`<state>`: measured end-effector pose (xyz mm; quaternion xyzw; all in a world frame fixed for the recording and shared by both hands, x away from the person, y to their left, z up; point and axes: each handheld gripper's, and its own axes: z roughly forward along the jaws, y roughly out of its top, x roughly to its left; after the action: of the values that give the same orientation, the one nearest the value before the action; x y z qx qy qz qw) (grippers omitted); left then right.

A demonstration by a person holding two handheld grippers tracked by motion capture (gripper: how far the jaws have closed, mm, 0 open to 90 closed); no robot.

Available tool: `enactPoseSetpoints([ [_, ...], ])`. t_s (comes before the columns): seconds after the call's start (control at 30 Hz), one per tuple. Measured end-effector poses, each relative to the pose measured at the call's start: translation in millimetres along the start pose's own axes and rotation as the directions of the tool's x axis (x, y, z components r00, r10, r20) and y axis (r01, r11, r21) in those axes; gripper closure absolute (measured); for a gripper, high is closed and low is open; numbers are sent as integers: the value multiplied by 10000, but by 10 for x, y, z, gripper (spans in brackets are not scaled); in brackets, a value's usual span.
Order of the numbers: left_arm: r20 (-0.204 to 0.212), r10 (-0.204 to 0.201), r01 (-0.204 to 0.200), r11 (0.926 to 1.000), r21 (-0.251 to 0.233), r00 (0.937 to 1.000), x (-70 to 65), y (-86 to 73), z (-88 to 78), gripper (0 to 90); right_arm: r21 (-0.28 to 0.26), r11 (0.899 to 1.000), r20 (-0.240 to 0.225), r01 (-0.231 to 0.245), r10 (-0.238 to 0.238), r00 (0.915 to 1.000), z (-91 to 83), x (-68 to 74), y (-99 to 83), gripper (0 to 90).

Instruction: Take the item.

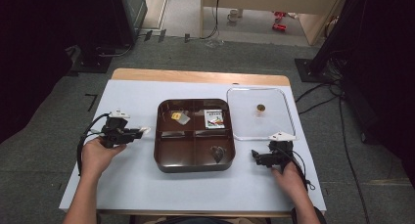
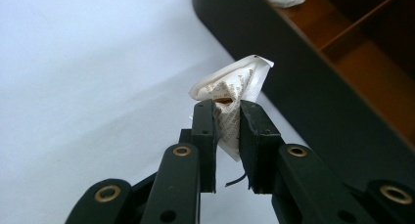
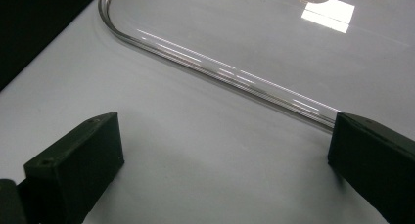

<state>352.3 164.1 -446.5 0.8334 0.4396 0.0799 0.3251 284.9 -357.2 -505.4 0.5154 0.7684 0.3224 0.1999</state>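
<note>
Your left claw (image 2: 227, 111) is clamped on a small white printed packet (image 2: 234, 89), which sticks out past the jaw tips and is crumpled to a point. In the high view that left claw (image 1: 142, 132) hangs just beside the left wall of the brown compartment tray (image 1: 194, 166), so the tray lies straight ahead of the packet, and the near wall stands between the two. I judge the coming move must lift the packet over that rim before it can drop into a compartment; the lower left compartment is nearest. The tray already holds a yellow-and-white packet (image 1: 179, 117) in its upper left section, a printed card packet (image 1: 214, 119) in the upper right, and a dark wrapped piece (image 1: 218, 153) in the lower right. Your right claw (image 1: 254, 155) rests on the white surface (image 1: 127, 185) with its jaws wide apart and nothing between them, just short of the clear lid (image 3: 220, 70) and its curved edge, well apart from the packet.
</note>
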Motion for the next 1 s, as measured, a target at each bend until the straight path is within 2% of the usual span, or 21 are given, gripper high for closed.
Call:
enactPoseSetpoints([
  [0.13,-35,-40,40,9998,211,10000,36,-12,61,782,-3,10000,1,1,-1,10000,0,0,0,0],
  [0.23,-198,-242,249,9991,344,9995,79,-40,107,780,-4,10000,0,0,0,10000,0,1,0,0],
  [0.47,-434,-251,277,9977,621,9987,116,-74,164,775,-5,10000,3,2,-2,10000,0,1,0,0],
  [0.6,-366,-261,281,9980,563,9990,121,-80,168,766,-6,10000,4,6,-6,10000,0,1,0,0],
  [0.77,-261,-364,378,9978,546,9990,127,-83,173,686,-5,10000,4,3,-3,10000,0,1,0,0],
  [1.0,-269,-203,212,9992,336,9994,112,-79,140,619,-5,10000,2,5,-5,10000,0,1,0,0],
])
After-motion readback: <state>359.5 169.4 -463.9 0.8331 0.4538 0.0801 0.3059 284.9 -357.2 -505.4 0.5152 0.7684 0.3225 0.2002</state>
